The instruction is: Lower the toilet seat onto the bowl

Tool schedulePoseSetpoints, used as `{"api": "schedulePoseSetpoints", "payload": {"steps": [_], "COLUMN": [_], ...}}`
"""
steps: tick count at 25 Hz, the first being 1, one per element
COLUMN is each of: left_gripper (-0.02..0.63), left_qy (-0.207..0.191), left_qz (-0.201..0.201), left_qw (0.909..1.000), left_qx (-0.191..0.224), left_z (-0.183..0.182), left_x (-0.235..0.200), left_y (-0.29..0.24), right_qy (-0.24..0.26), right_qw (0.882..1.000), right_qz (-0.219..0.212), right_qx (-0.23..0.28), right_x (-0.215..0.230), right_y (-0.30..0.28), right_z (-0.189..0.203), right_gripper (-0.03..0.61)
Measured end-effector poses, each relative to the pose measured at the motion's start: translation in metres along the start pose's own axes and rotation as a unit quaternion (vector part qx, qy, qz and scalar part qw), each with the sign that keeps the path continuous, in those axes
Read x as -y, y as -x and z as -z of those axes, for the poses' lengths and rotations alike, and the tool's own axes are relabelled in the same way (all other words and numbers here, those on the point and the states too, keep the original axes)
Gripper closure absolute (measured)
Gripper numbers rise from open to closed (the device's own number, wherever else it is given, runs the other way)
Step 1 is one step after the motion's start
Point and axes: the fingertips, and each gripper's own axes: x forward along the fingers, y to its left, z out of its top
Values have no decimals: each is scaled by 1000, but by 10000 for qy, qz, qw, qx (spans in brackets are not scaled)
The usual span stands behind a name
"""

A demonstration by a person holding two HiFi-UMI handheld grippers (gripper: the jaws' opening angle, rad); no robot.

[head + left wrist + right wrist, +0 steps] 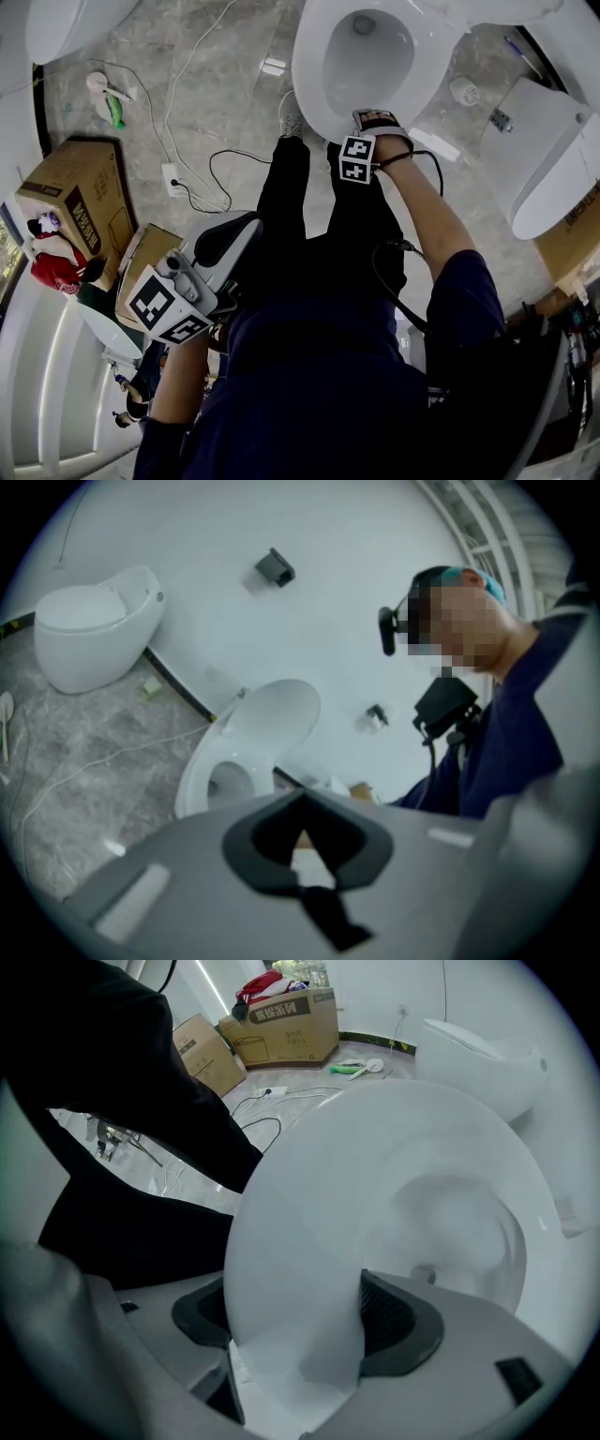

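Right gripper view: right gripper (295, 1321) fingers clamped on front edge of toilet seat (309, 1213), white ring filling the gap. Head view: seat low over bowl (370, 61), full contact can't be told, right arm stretched forward. Left gripper (230, 239) back by person's hip, fingers closed, nothing held. Lid (277, 714) up, leaning toward wall.

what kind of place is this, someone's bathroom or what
Probably a sanitaryware showroom or storeroom, not a home: one toilet and a second toilet share a marble-look floor, with a cardboard box and loose cables lying about.
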Motion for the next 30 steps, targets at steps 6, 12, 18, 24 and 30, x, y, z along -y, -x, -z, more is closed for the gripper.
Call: {"api": "schedulePoseSetpoints", "payload": {"steps": [6,12,18,24,30], "left_gripper": [610,609,609,610,609], "left_qy": [46,99,138,142,126], "left_qz": [-47,-78,-135,-150,-173], "left_qw": [9999,9998,9997,9996,9995], "left_qx": [-95,-155,-172,-202,-234], "left_z": [6,10,11,12,13], "left_x": [-5,-11,-15,-17,-20], "left_y": [0,-1,1,0,3], "right_qy": [31,58,81,86,67], "right_qw": [10000,9999,9998,9995,9993], "right_qz": [24,-10,-57,-182,-243], "right_qx": [-55,-120,-171,-222,-262], "right_x": [1,1,2,2,2], "right_y": [-13,-24,-32,-39,-45], "right_z": [0,1,3,5,4], "right_gripper": [253,255,255,255,255]}}
